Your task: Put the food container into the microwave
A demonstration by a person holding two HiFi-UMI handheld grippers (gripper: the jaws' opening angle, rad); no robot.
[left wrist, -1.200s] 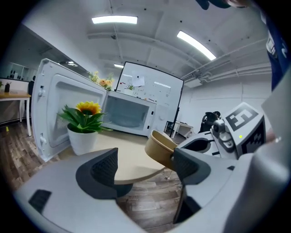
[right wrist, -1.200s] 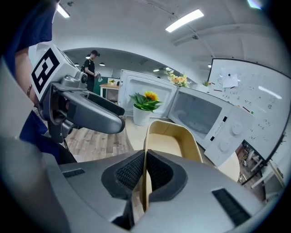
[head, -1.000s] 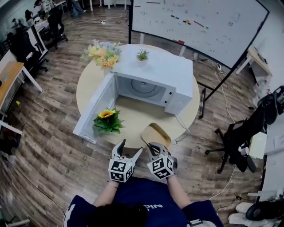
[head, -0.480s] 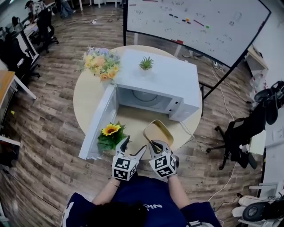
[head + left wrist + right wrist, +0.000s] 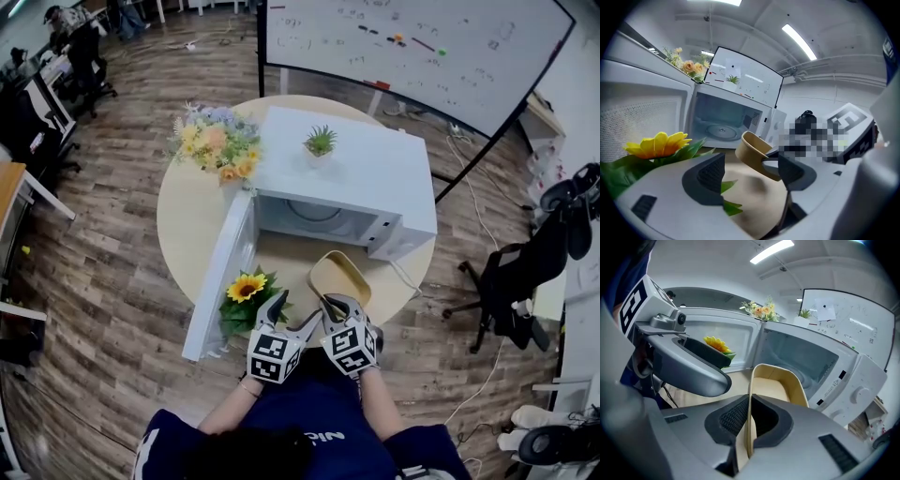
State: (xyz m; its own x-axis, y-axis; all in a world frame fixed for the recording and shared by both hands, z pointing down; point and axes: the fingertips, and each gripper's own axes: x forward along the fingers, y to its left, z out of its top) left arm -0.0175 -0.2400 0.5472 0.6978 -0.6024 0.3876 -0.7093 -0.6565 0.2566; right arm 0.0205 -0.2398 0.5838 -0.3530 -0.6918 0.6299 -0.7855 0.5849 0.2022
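A whiteboard point(image 5: 412, 47) stands at 1 o'clock from the round table point(image 5: 183, 202). Its marks are too small to read. On the table sits a white microwave point(image 5: 361, 169) with its door point(image 5: 220, 277) swung wide toward 7 o'clock and the glass turntable bare inside.

A bunch of flowers point(image 5: 216, 141) is at 10 o'clock beside the microwave, and a small potted plant point(image 5: 321, 142) stands on its top. A sunflower point(image 5: 246, 288) sits at 7 o'clock, just beside the open door.

The tan food container point(image 5: 339, 279) is at 5 o'clock near the table edge, in front of the microwave's mouth and outside it. The right gripper point(image 5: 339, 305) is clamped on the container's near wall.

The right gripper view shows what the head view cannot: one pad inside the wall and one outside, pinching it point(image 5: 750, 416). It also shows a small warning label on the control panel, its print unreadable.

The left gripper point(image 5: 293, 314) is just beside the right one, at its 9 o'clock. Its own view shows the jaws spread wide with nothing gripped point(image 5: 750, 173). From there the container looks tilted and seems lifted clear of the tabletop.

Each gripper's cube bears black-and-white square markers. White letters on the person's dark top are partly cut off.
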